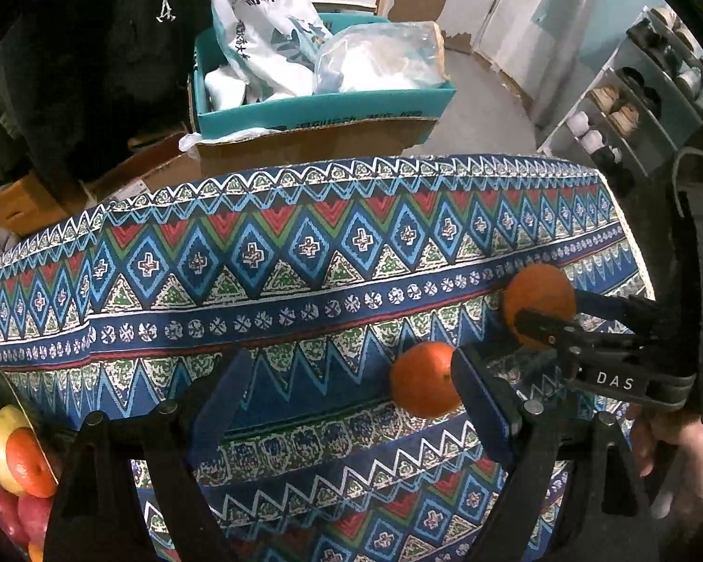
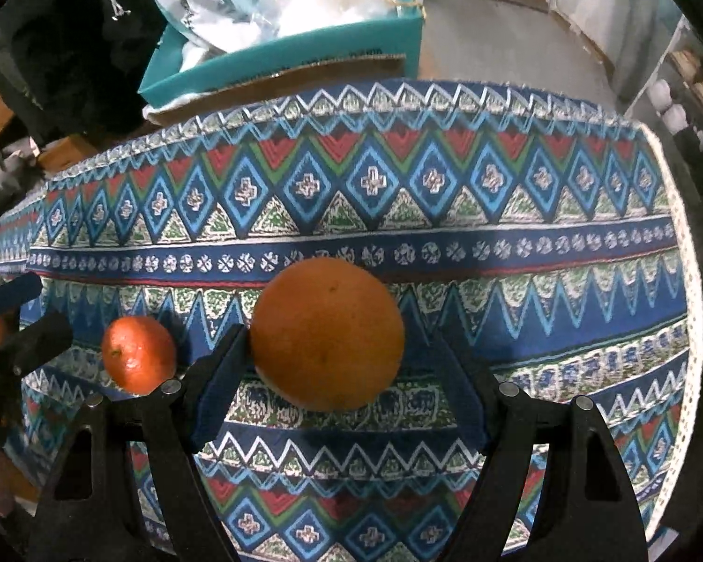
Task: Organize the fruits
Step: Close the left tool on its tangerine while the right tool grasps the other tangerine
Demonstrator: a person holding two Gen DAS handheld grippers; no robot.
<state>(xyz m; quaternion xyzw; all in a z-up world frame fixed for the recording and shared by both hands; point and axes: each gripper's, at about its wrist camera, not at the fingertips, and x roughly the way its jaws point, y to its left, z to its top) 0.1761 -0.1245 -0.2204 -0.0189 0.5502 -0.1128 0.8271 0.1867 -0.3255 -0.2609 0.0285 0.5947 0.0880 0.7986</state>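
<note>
The right hand-held gripper (image 2: 337,370) stands wide around the orange (image 2: 327,333) on the table (image 2: 562,243), left pad touching, right pad apart. Centre it, then close gently on the widest part. The left hand-held gripper (image 1: 347,403), also wide and empty, waits beside the tangerine (image 1: 424,379).

Right claw (image 2: 340,374) spread wide around large orange (image 2: 328,333) — small tangerine (image 2: 139,354) just left, on patterned cloth (image 2: 539,243).
</note>
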